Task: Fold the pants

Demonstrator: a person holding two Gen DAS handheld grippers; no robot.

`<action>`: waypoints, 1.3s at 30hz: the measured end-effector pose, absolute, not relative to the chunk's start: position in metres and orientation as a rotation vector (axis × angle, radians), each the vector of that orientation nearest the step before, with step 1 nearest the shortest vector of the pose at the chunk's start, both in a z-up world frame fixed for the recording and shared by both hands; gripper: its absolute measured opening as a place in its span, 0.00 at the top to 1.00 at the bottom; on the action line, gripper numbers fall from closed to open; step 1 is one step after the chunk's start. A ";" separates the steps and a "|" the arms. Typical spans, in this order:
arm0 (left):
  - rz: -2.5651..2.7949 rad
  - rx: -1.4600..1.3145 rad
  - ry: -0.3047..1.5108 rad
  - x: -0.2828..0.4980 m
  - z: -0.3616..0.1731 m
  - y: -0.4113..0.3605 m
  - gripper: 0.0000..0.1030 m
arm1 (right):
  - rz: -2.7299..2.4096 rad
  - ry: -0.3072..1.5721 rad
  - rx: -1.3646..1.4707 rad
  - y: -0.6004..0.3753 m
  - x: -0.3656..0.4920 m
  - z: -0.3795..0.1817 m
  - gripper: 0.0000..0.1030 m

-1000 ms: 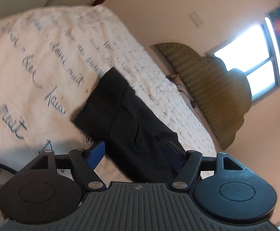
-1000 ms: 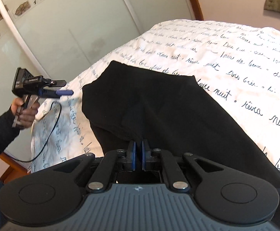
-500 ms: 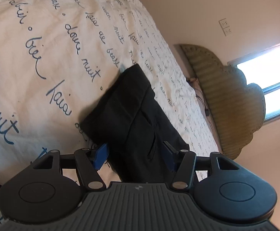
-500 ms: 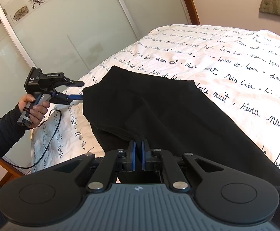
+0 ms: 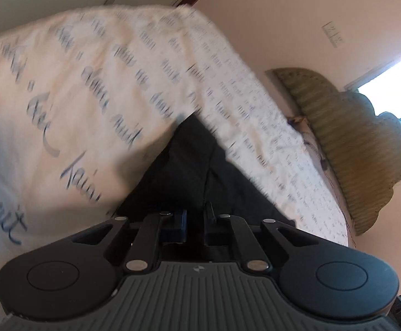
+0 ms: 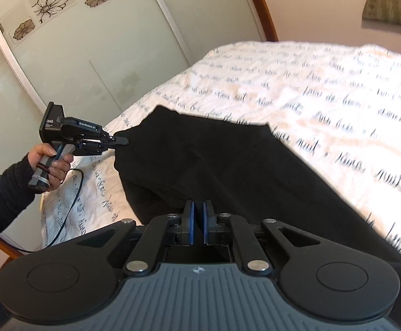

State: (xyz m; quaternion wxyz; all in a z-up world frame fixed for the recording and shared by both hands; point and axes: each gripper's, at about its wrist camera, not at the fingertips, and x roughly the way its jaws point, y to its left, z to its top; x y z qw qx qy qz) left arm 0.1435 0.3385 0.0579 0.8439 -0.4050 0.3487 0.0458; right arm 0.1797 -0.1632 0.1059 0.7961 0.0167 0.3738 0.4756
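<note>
Black pants (image 6: 214, 165) lie on a white bed cover (image 6: 324, 96) printed with blue script. My right gripper (image 6: 197, 209) is shut on the near edge of the pants, and the cloth rises up to its blue pads. In the right wrist view my left gripper (image 6: 120, 140) is at the far left corner of the pants; its jaws are closing and pinch that corner. The left wrist view is blurred: there the left gripper (image 5: 196, 215) has its fingers close together with the pants (image 5: 189, 165) between them.
A person's hand (image 6: 48, 162) in a dark sleeve holds the left gripper, and a cable (image 6: 71, 207) hangs from it. Sliding wardrobe doors (image 6: 90, 55) stand behind the bed. A padded headboard (image 5: 360, 143) and a bright window (image 5: 393, 77) are on the right.
The left gripper moved in from beside the bed to the pants' corner and went from open to shut on it. The corner is now lifted a little. The right gripper kept its grip.
</note>
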 end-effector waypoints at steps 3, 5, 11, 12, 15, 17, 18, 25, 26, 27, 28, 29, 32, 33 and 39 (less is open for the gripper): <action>0.016 -0.835 0.656 0.135 0.088 0.335 0.91 | 1.000 0.719 0.038 -0.176 0.171 0.129 0.94; 0.012 -0.821 0.666 0.133 0.087 0.331 0.91 | 1.006 0.712 0.004 -0.178 0.160 0.135 0.94; 0.083 -0.935 0.787 0.133 0.031 0.351 0.91 | 0.962 0.914 0.279 -0.176 0.154 0.084 0.89; 0.082 -0.941 0.786 0.131 0.029 0.352 0.91 | 0.947 0.958 0.379 -0.178 0.156 0.073 0.86; 0.074 -0.930 0.797 0.133 0.027 0.353 0.90 | 0.910 1.034 0.470 -0.176 0.164 0.058 0.78; 0.067 -0.924 0.808 0.135 0.023 0.353 0.88 | 0.914 1.000 0.368 -0.168 0.169 0.066 0.73; 0.070 -0.917 0.813 0.135 0.021 0.353 0.88 | 0.919 0.970 0.278 -0.162 0.171 0.073 0.66; 0.070 -0.958 0.792 0.130 0.009 0.354 0.78 | 1.027 0.802 -0.464 -0.120 0.168 0.091 0.46; 0.070 -0.960 0.792 0.129 0.009 0.355 0.77 | 1.057 0.847 -0.503 -0.116 0.173 0.087 0.46; 0.068 -0.965 0.792 0.129 0.008 0.356 0.76 | 1.079 0.891 -0.525 -0.113 0.177 0.081 0.46; 0.067 -0.972 0.791 0.128 0.007 0.357 0.76 | 1.092 0.923 -0.533 -0.113 0.182 0.077 0.47; 0.066 -0.978 0.790 0.126 0.007 0.357 0.76 | 1.106 0.955 -0.534 -0.112 0.187 0.074 0.47; 0.062 -0.986 0.786 0.125 0.006 0.358 0.76 | 1.141 1.052 -0.498 -0.111 0.201 0.069 0.83; 0.059 -0.988 0.785 0.125 0.005 0.358 0.76 | 1.146 1.056 -0.507 -0.110 0.202 0.070 0.89; 0.050 -0.997 0.785 0.123 0.004 0.359 0.76 | 1.234 1.056 -0.536 -0.109 0.184 0.091 0.93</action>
